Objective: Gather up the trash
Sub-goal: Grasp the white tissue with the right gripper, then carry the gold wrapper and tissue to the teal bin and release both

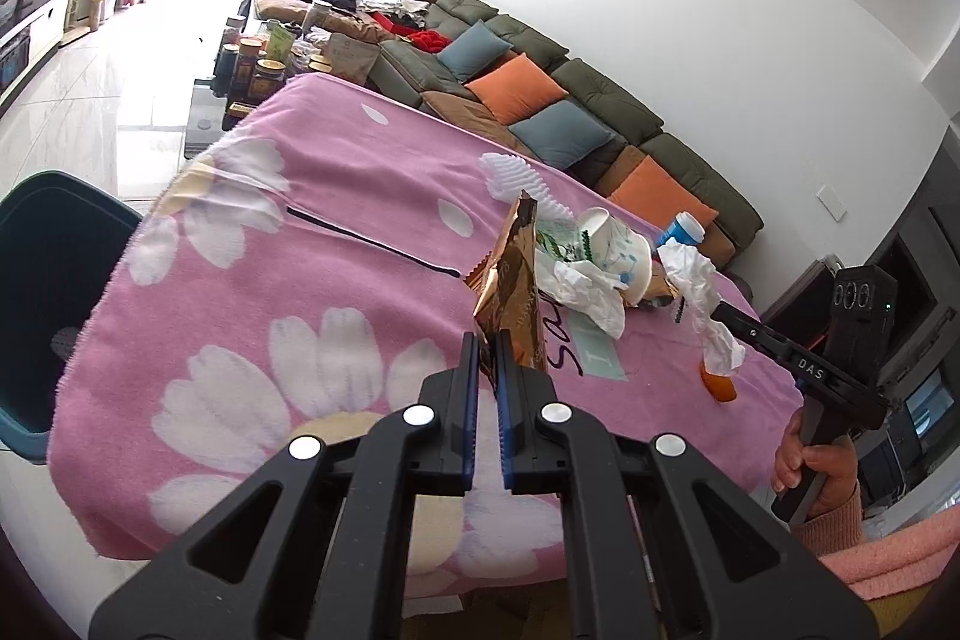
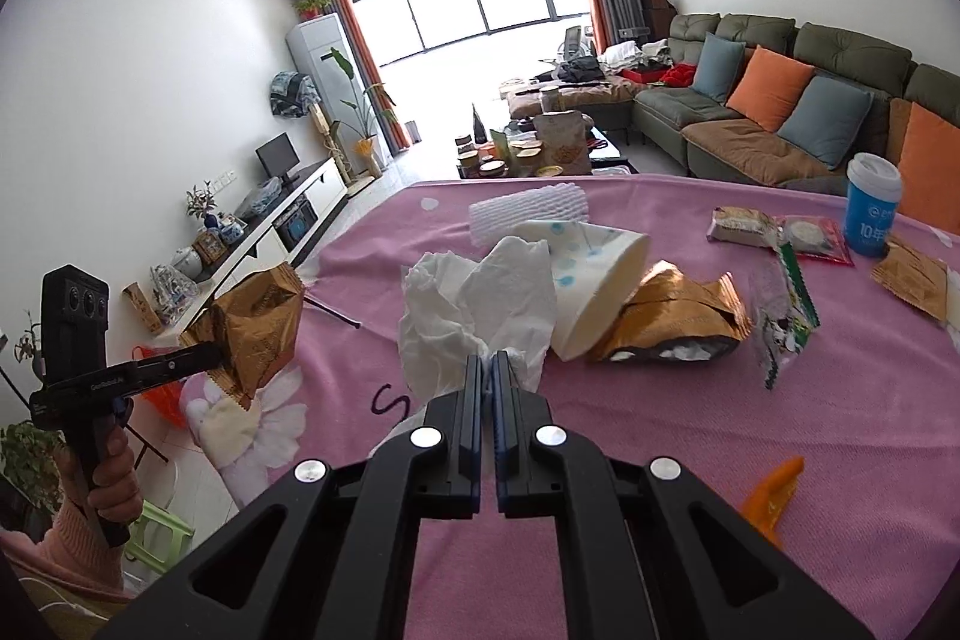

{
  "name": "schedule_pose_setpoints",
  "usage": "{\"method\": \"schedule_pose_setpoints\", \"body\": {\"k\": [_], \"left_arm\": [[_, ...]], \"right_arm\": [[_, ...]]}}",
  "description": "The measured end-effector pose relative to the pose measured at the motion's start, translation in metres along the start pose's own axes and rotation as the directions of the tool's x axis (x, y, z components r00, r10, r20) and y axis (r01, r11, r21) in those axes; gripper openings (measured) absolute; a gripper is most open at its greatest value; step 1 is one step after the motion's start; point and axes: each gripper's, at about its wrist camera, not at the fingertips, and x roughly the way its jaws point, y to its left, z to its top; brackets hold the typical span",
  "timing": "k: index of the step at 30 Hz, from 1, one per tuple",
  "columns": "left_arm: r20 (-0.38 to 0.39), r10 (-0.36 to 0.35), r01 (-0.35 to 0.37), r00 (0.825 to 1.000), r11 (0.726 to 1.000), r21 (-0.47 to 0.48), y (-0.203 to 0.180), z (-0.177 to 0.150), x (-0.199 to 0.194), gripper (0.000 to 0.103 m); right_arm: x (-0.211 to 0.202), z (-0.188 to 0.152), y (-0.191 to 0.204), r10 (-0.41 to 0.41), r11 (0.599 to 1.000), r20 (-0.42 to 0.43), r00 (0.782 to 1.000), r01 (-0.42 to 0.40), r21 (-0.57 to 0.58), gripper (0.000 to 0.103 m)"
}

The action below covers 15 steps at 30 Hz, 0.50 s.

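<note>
My left gripper is shut on a gold foil snack bag and holds it above the pink flowered tablecloth; the bag also shows in the right wrist view. My right gripper is shut on a crumpled white tissue, lifted off the cloth; the tissue also shows in the left wrist view. A tipped paper cup, a second gold bag and a green-white wrapper lie on the table.
A dark teal bin stands left of the table. A blue cup with lid, snack packets, white foam netting and orange peel lie on the table. A sofa runs behind.
</note>
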Motion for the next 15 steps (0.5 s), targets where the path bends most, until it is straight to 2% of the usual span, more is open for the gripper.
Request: {"method": "schedule_pose_setpoints", "body": {"k": [8,15], "left_arm": [[0.093,0.112,-0.106,0.989,0.992,-0.065,0.040,0.006,-0.053,0.006],[0.151,0.228,-0.208,0.962,0.968,-0.139,0.077,0.006,-0.101,0.006]], "right_arm": [[0.045,0.023,0.067,0.178,0.978,-0.037,0.983,-0.181,-0.103,0.002],[0.091,0.040,0.125,0.291,0.934,-0.115,0.950,-0.308,-0.183,0.002]]}}
